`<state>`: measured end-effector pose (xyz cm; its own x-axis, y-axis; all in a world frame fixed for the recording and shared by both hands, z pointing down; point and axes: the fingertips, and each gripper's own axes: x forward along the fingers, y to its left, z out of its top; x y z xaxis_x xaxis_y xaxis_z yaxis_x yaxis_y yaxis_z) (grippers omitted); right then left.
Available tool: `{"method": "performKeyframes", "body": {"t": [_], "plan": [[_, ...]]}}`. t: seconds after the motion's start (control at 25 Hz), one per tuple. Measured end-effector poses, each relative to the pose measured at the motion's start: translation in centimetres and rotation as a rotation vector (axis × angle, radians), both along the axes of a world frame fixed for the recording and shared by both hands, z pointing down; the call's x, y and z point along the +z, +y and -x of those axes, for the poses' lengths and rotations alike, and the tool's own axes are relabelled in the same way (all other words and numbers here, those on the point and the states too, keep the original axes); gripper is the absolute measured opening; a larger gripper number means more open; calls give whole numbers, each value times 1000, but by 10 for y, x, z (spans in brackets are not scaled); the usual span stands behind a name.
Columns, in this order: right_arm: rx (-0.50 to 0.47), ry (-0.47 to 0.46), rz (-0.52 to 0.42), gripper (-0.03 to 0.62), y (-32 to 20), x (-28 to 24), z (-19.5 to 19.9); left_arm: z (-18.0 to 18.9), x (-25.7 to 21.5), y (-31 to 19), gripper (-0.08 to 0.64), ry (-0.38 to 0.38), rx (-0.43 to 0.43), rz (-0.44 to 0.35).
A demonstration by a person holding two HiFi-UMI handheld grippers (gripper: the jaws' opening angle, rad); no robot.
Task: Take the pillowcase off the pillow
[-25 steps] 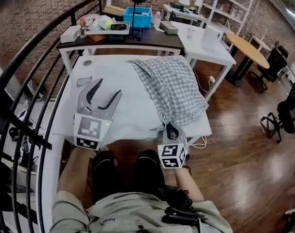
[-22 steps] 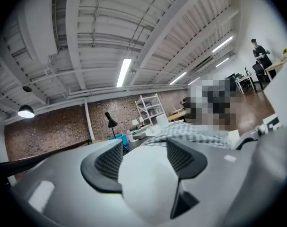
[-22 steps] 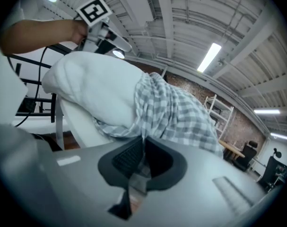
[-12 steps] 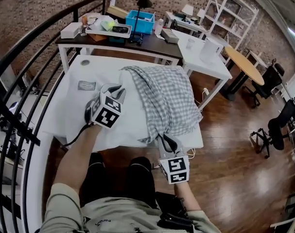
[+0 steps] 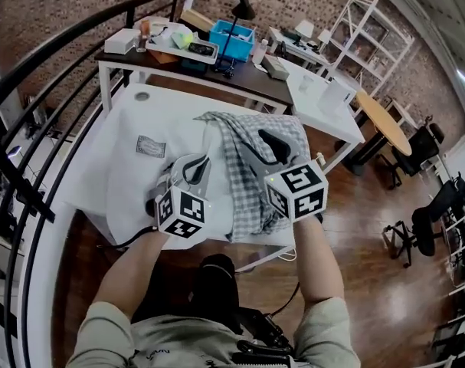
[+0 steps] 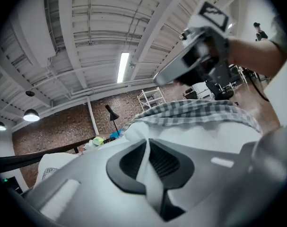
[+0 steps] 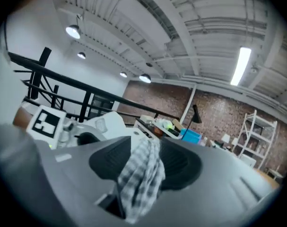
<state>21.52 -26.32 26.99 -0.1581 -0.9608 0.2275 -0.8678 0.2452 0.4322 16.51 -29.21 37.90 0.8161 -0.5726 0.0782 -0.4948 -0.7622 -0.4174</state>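
At the left edge of the head view a black railing (image 5: 40,90) curves past the white table (image 5: 125,121), which fills the middle left of the frame with a small printed card (image 5: 150,146) lying on it. Just right of the card, low in the centre, the left gripper (image 5: 195,167) has its jaws closed tight on a fold of the white pillow (image 5: 218,159). In the left gripper view that thin white fold stands pinched between the two dark pads of the left gripper (image 6: 147,145), with the pillow (image 6: 204,131) bulging behind it.

Right of the pillow, at frame centre, the grey-and-white checked pillowcase (image 5: 247,182) lies bunched and drapes over the table's near edge. It covers only the right part of the pillow. The right gripper (image 5: 272,142) hangs over it, right of centre. Its jaws are opening, and in the right gripper view a hanging strip of the pillowcase (image 7: 141,174) lies in the gap between the parted pads of the right gripper (image 7: 145,148).

At the upper centre a dark desk (image 5: 247,79) carries a blue bin (image 5: 232,37).
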Motion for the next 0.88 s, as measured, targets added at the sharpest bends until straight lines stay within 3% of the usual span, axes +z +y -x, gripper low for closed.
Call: {"method": "performKeyframes", "body": {"t": [0.16,0.28,0.32,0.36,0.52,0.6,0.68,0.8,0.88], "plan": [[80,41,158,202,-84,17,-13,11,-4,11,20,60,23,-43],[136,106,313,206,-113,53,-22,22,-13,19,18,112,40,-77],[157,140,348,151,-118,61,-25,27,-19,21,17,135,45,-85],[183,180,355,27,-121,63,-30,33,-27,22,17,162,52,-90],[299,333,248,14,-134,24,-61,66,-86,27,14,323,88,-99],[359,391,205,14,-134,2,-83,82,-117,28,14,432,95,-65],[422,443,168,14,-132,-15,-107,93,-132,23,14,493,97,-10],[509,409,153,14,-130,-22,-141,101,-126,3,14,468,100,27],[544,377,191,14,-129,-5,-156,100,-110,-13,14,443,79,61]]}}
